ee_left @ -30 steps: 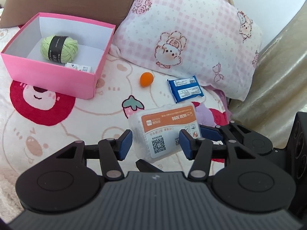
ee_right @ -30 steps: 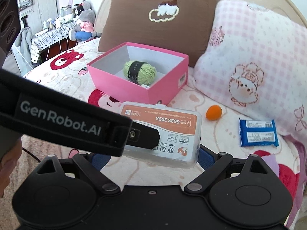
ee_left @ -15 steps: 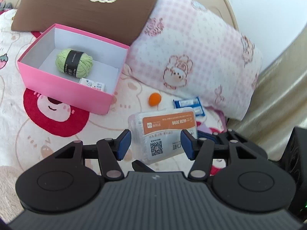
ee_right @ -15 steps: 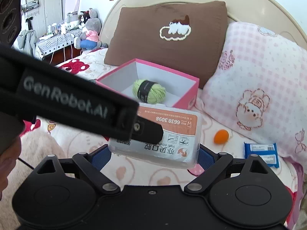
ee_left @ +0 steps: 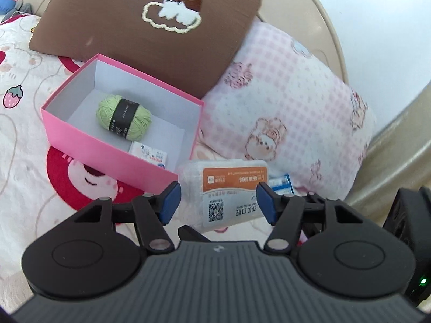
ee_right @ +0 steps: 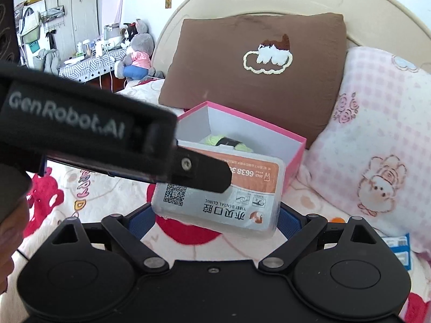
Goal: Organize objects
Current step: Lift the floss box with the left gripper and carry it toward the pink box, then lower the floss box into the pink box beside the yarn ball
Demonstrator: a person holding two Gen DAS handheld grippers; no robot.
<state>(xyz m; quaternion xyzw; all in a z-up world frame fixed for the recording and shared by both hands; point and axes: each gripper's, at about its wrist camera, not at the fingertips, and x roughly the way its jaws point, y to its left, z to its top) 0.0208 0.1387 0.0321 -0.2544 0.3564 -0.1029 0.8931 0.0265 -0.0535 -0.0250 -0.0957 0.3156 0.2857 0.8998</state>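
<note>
A clear plastic box with an orange label [ee_right: 237,188] hangs above the bedspread, my right gripper [ee_right: 215,219] shut on its two short ends. My left gripper [ee_left: 218,202] reaches in from the left, and one of its fingers [ee_right: 204,173] lies over the label. Its jaws are opening. The plastic box [ee_left: 229,185] shows in the gap, but the blue pads do not press it. Just beyond stands the open pink box [ee_left: 107,145], holding a green yarn ball [ee_left: 124,119] and a small white packet [ee_left: 149,154].
A brown pillow [ee_left: 150,27] and a pink checked pillow [ee_left: 282,107] lean on the headboard behind the pink box. A blue packet [ee_right: 398,247] and an orange ball [ee_right: 336,219] lie on the bedspread at the right. A person's hand [ee_right: 10,228] is at the left edge.
Both grippers and the plastic box have risen and come closer to the pink box. The left pads stand a little wider apart. In the left wrist view the orange ball is now hidden.
</note>
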